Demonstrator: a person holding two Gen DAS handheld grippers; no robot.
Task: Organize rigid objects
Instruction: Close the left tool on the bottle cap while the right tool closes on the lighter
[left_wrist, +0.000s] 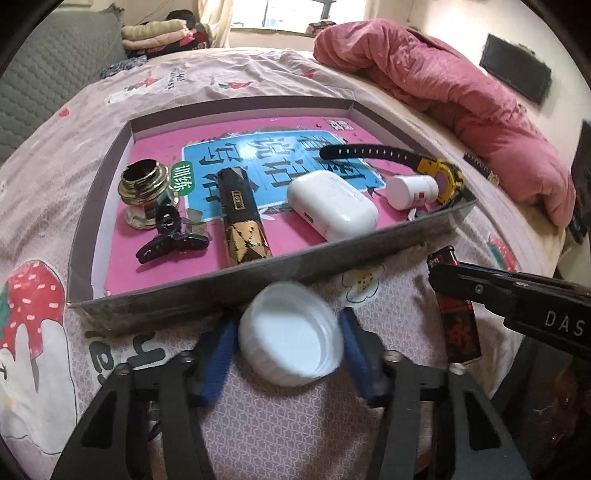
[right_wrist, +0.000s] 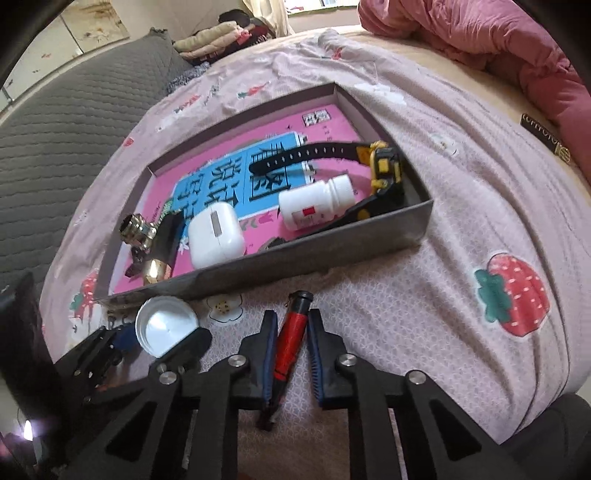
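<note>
Landmark: grey cardboard tray (left_wrist: 258, 271) on the strawberry-print bedspread (left_wrist: 48, 206), already holding small items.
Left gripper (left_wrist: 291, 341): just in front of the tray's near wall, jaws straddling the white cap (left_wrist: 291, 341); the blue pads sit right at its rim, but I cannot tell if they press.
White cap: lying hollow side up, outside the tray, near its front wall.
Right gripper (right_wrist: 291, 341): further right along that wall, clamped on the red-and-black lighter (right_wrist: 291, 332).
Lighter: outside the tray, pinched lengthwise between the pads.
Advice: firm up the cap grip across its widest part, lift both clear of the wall, and set them in bare pink floor between the earbud case (left_wrist: 332, 203) and the tray's front wall.
</note>
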